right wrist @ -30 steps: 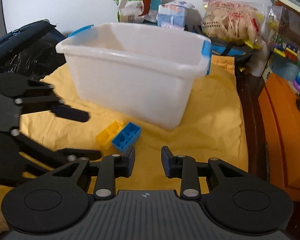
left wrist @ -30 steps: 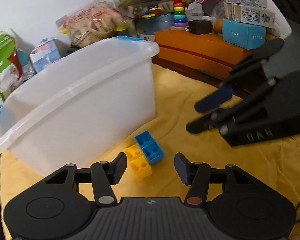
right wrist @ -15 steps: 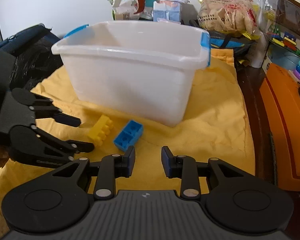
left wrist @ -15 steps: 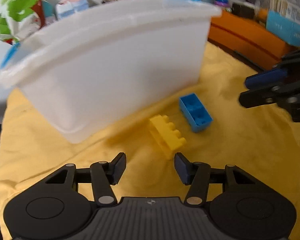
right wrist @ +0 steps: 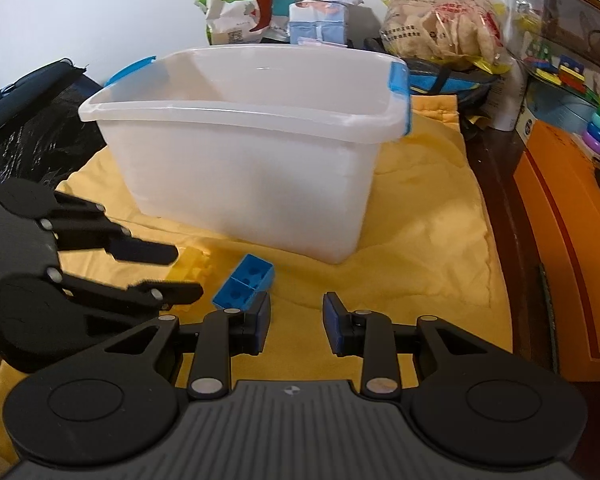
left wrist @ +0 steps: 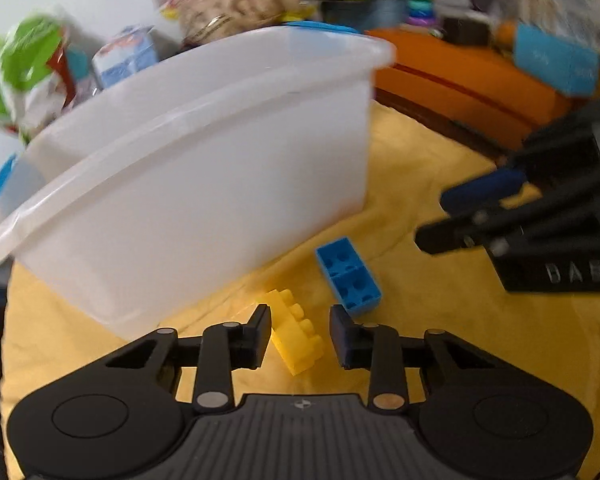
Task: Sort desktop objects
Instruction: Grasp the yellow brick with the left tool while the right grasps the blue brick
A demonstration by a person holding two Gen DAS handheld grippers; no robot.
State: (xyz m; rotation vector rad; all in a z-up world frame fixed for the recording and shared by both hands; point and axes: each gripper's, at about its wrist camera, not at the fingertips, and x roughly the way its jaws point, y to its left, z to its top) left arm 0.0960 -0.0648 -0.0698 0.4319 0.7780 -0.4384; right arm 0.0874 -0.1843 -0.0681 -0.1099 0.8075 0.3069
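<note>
Left gripper (left wrist: 300, 334) held wide open, nothing gripped; yellow brick (left wrist: 296, 334) lies between its fingers at 12 o'clock; right gripper (right wrist: 295, 326) open, empty; blue brick (right wrist: 244, 282) at its 11 o'clock; white bin (right wrist: 252, 184) behind; brick sits askew, so a corner pinch and slip is risked.

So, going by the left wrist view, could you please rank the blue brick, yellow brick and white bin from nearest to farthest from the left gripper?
1. yellow brick, between the open left gripper fingers.
2. blue brick, just ahead, to the right.
3. white bin, beyond, to the left.
</note>
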